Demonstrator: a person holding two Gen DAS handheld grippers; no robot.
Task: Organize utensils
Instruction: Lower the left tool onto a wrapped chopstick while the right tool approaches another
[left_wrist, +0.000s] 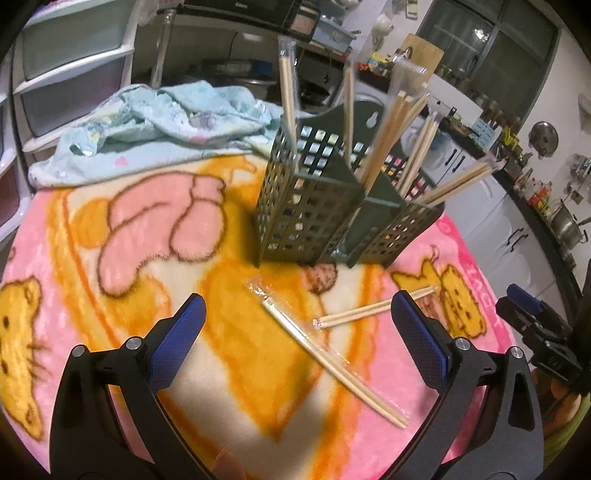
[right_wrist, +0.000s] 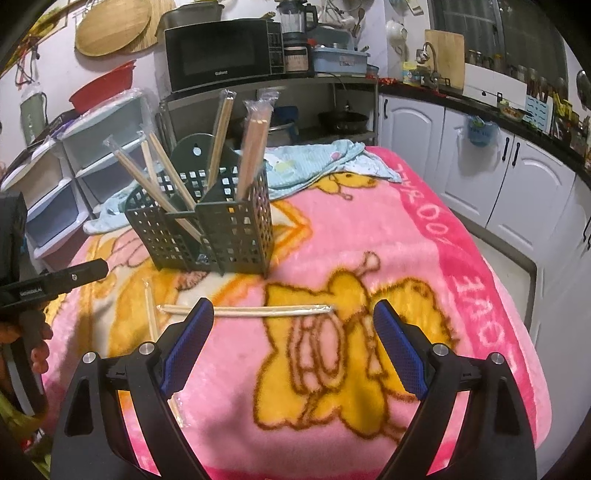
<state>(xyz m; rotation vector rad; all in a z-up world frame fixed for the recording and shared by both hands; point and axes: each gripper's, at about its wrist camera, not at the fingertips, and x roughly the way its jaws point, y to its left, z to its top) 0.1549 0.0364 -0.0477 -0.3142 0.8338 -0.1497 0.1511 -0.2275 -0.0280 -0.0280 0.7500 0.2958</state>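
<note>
Both the left gripper (left_wrist: 297, 325) and right gripper (right_wrist: 293, 332) stand released, holding nothing. Two wrapped chopstick pairs lie on the blanket (left_wrist: 110, 332) before the green utensil caddy (left_wrist: 314, 206). Centre the jaws across the long pair (left_wrist: 332, 360) near mid-length, press lightly into the pile, then clamp; avoid the short pair (left_wrist: 373, 308) just beside it.

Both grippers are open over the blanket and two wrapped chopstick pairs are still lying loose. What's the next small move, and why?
Probably lower the left gripper onto the longer wrapped chopstick pair and close. That pair lies flat on the blanket, directly between its open fingers, while the green caddy already holds the other pairs upright. The right gripper is open, near the second pair.
</note>
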